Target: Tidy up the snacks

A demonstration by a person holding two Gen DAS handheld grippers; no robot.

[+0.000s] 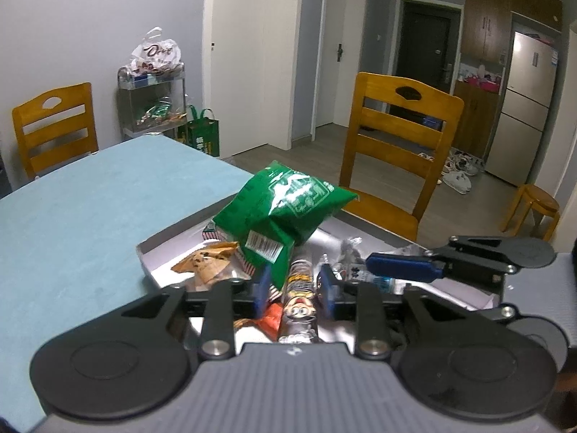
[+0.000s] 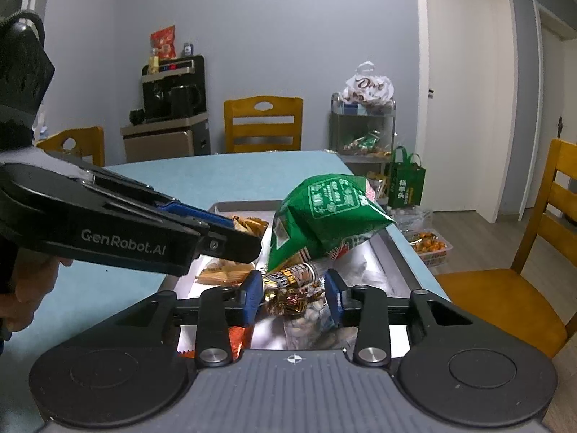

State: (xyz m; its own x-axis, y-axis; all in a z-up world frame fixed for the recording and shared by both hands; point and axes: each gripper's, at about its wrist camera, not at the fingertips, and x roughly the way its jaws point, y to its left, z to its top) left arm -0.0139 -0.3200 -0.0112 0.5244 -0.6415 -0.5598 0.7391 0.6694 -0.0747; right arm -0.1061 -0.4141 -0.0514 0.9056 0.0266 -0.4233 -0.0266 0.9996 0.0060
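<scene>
- A shallow grey tray (image 1: pixel 162 243) of snacks is seen at the centre of both views, set on a bench covered in blue cloth (image 1: pixel 90 209).
- A green snack bag (image 1: pixel 285 209) is propped at a tilt on top of the pile, toward the far end of the tray.
- In the lower centre of the left wrist view, the left gripper (image 1: pixel 294 290) is held low over the tray; its blue fingers (image 1: pixel 261 288) stand apart, with a cartoon-printed snack tube (image 1: pixel 301 288) lying between them. Whether the pads touch it cannot be told.
- In the lower centre of the right wrist view, the right gripper (image 2: pixel 294 294) is shown with fingers (image 2: pixel 252 294) apart over gold-wrapped sweets (image 2: pixel 288 297) and a clear packet (image 2: pixel 313 321); nothing is seen clamped.
- Biscuit packets (image 2: pixel 223 272) lie at the tray's left side.
- A wooden chair (image 1: pixel 396 151) is seen at the right of the left wrist view.
</scene>
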